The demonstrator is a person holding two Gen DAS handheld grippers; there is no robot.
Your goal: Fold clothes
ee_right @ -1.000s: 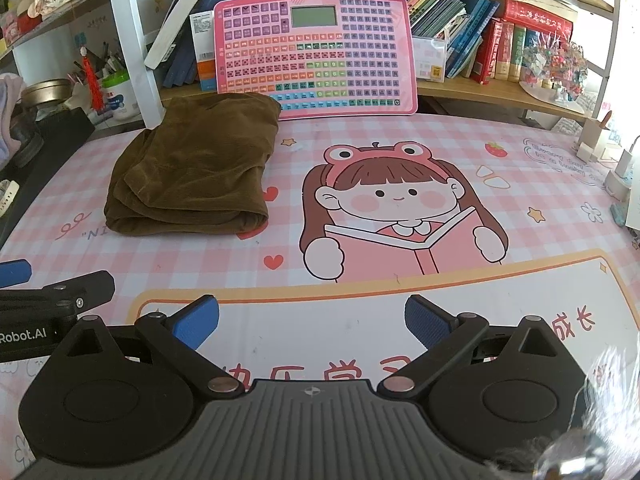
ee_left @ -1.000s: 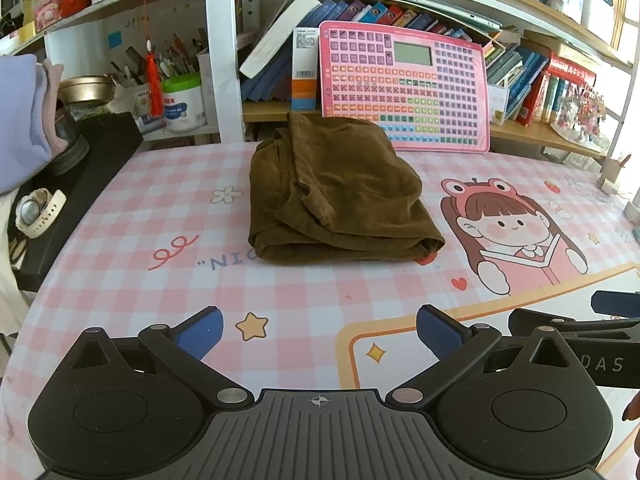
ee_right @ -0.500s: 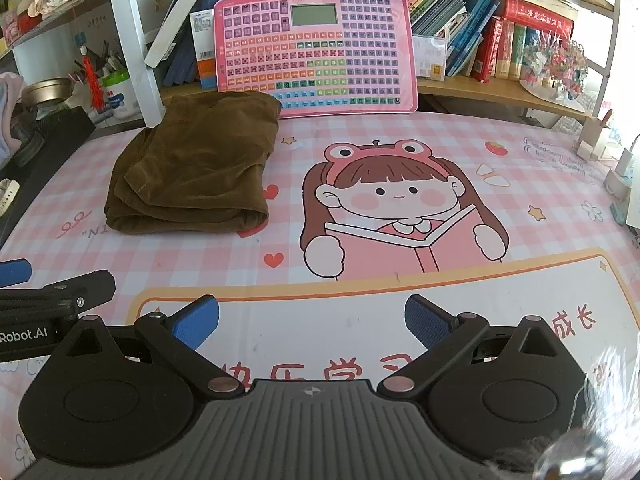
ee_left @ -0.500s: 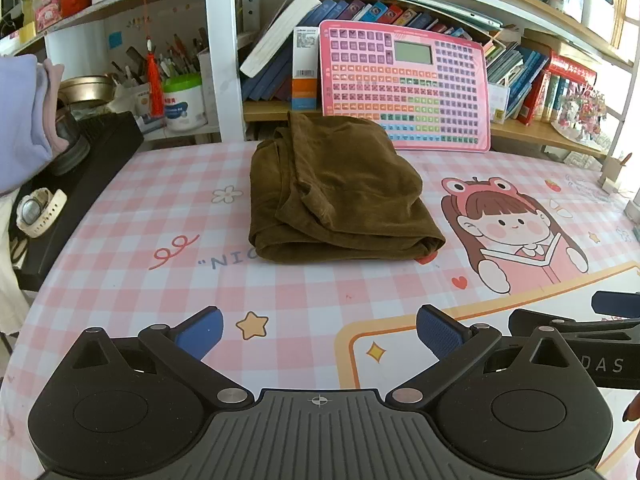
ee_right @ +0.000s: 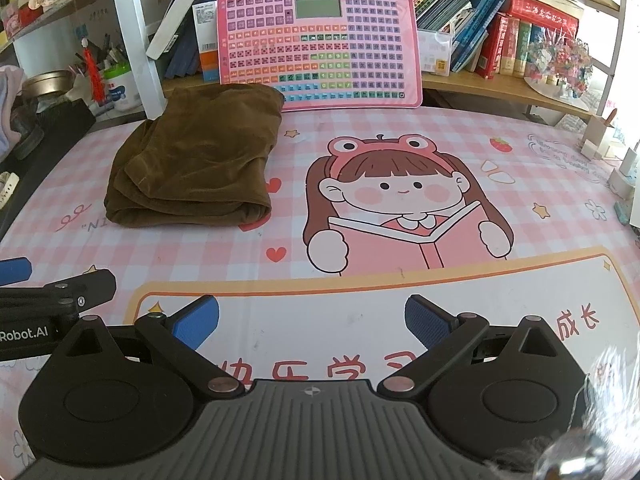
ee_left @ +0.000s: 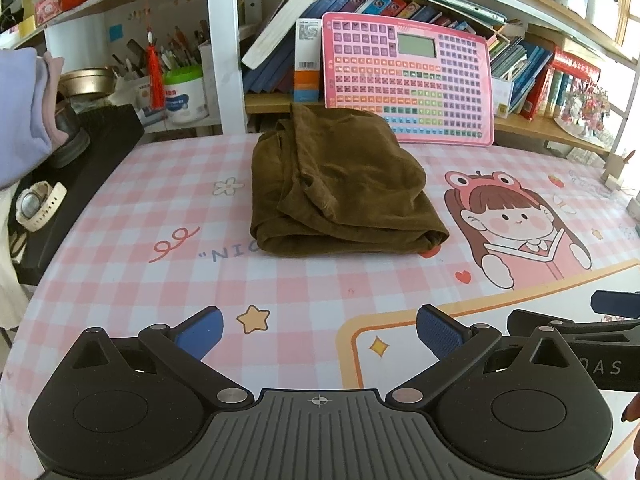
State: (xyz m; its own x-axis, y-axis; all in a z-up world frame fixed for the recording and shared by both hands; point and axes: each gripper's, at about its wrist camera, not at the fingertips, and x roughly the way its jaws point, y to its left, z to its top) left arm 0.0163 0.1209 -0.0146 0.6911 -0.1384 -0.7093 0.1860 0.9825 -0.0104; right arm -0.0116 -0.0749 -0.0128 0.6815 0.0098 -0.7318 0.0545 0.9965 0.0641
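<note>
A brown garment (ee_left: 340, 188) lies folded into a thick bundle on the pink checked table mat (ee_left: 120, 264), at the back near the shelf. The right wrist view has the brown garment (ee_right: 196, 160) at its left. My left gripper (ee_left: 318, 332) hovers open over the front of the mat, well short of the garment, with nothing between its blue pads. My right gripper (ee_right: 312, 322) is open too, empty, above the white panel with orange border. Each gripper's tip shows at the edge of the other's view.
A pink keypad board (ee_left: 408, 84) leans against the bookshelf just behind the garment. Shelves of books (ee_right: 500, 36) run along the back. A black stand (ee_left: 80, 184) with a white watch (ee_left: 36, 208) borders the left edge. Small items (ee_right: 624, 176) sit at the right.
</note>
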